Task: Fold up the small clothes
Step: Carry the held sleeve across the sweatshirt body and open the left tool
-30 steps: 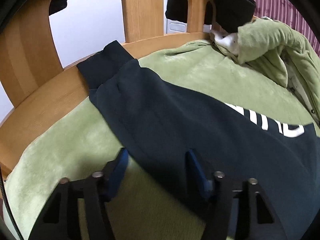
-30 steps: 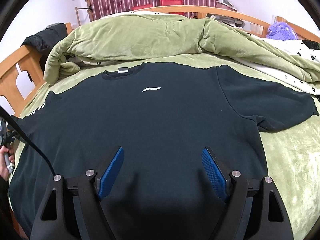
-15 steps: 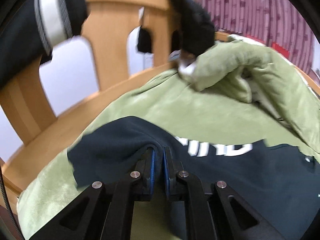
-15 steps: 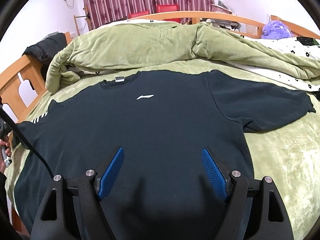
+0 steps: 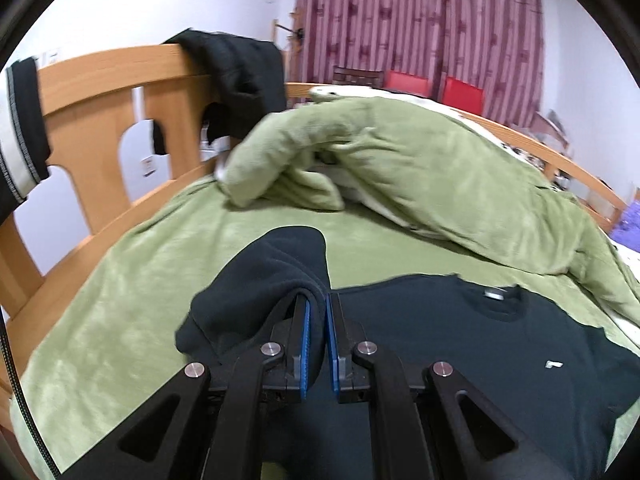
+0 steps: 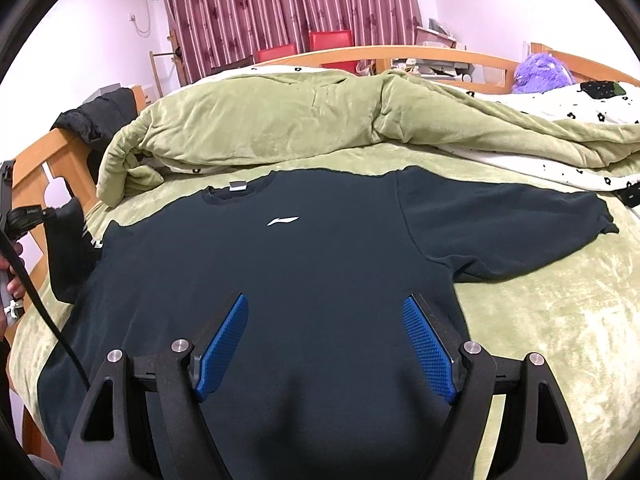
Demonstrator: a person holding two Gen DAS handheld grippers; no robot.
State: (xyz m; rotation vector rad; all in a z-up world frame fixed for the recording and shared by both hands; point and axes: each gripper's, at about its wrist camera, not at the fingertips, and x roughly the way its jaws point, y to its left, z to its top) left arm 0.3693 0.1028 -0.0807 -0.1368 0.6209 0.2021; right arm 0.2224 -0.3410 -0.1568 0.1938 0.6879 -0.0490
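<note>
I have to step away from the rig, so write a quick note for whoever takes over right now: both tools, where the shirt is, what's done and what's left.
Left tool: shut on the sleeve of the dark sweatshirt, lifted off the green blanket.
Right tool: open, empty, hovering over the sweatshirt's lower front.
The sweatshirt lies face up, collar towards the bunched green duvet; the other sleeve is spread out flat.
Done: one sleeve gripped and raised.
Left: lay that sleeve across the body, fold in the other sleeve, then fold the body.
</note>
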